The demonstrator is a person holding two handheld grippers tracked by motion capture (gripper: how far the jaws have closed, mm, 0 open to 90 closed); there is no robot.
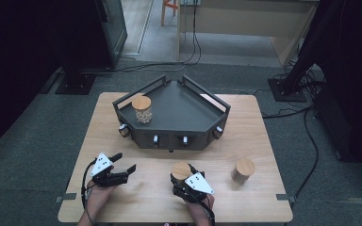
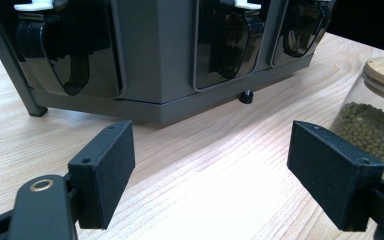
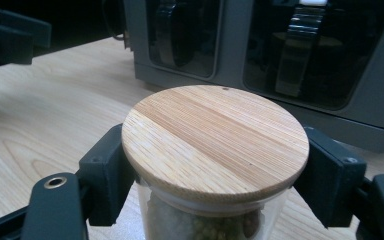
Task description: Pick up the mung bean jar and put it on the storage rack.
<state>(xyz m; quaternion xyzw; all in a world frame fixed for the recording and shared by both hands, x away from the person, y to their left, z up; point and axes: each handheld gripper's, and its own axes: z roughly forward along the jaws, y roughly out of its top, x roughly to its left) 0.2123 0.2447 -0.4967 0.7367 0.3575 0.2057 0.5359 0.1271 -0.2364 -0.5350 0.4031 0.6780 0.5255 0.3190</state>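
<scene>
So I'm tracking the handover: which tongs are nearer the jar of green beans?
Right tongs flank that jar; left tongs sit open, apart to its left.

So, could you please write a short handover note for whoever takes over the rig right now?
Right gripper: jaws on both sides of the jar of green beans, just under its wooden lid, at the table's near edge; whether it is off the table cannot be told.
Left gripper: open, empty, over bare wood beside it.
Dark rack: at the far side, one jar of pale beans on its tray.
A third jar stands on the table to the right.
Done: one jar on the rack.
Left, probably: place the gripped jar on the tray, then the third.
</scene>
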